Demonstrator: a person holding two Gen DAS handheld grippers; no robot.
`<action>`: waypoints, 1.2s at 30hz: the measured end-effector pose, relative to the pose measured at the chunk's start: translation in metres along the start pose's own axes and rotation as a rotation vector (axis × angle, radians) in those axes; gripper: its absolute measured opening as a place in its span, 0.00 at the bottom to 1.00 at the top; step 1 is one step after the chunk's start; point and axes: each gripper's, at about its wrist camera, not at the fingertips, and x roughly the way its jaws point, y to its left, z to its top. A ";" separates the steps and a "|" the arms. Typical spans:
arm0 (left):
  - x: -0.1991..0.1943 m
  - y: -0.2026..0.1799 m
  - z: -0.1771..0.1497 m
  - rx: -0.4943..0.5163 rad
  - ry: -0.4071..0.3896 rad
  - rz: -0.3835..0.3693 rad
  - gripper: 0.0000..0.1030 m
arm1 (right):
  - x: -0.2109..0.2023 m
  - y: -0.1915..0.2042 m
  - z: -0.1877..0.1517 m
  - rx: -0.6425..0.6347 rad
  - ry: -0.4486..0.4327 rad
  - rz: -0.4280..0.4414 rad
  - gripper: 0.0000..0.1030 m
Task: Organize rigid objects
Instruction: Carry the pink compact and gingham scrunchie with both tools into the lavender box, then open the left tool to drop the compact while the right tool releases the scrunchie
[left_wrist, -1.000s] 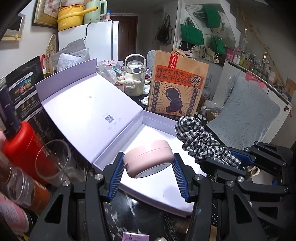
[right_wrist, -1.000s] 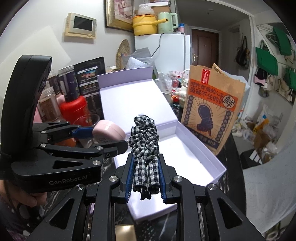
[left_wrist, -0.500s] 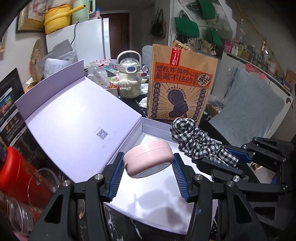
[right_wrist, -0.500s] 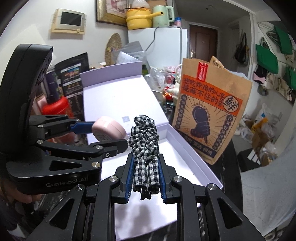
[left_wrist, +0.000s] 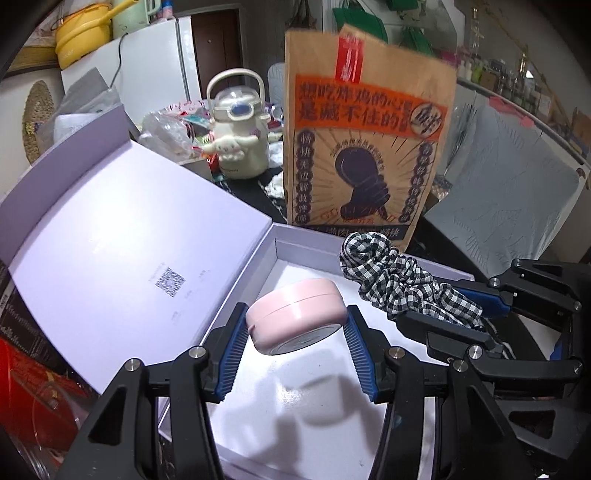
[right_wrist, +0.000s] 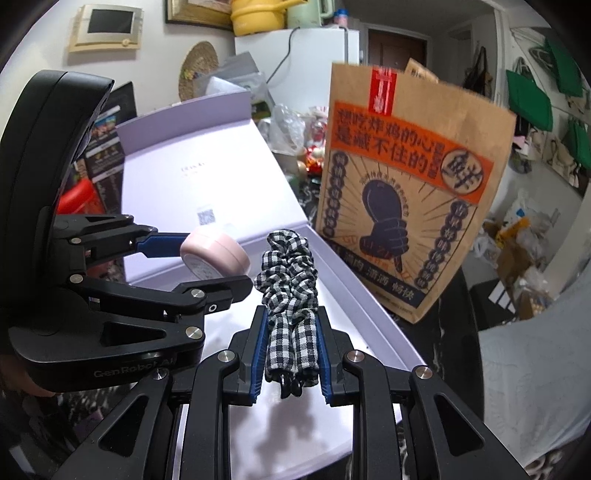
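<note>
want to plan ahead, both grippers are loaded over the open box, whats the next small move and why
Probably lower both a little further, then release: the pink round case in the left gripper and the checked scrunchie in the right gripper hang above the box floor, casting shadows.

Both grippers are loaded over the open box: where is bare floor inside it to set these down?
The white box floor is bare between the hinged lid and the far wall by the paper bag. The pink case and checked scrunchie hang above it. Behind the lid, it's crowded.
</note>
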 end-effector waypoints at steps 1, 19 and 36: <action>0.004 0.002 -0.001 -0.006 0.009 -0.005 0.50 | 0.004 -0.001 0.000 0.004 0.009 0.005 0.23; 0.046 0.032 -0.016 -0.116 0.137 -0.010 0.50 | 0.046 -0.016 -0.014 0.053 0.122 0.015 0.24; 0.034 0.028 -0.027 -0.128 0.177 -0.012 0.70 | 0.027 -0.018 -0.014 0.056 0.105 -0.014 0.44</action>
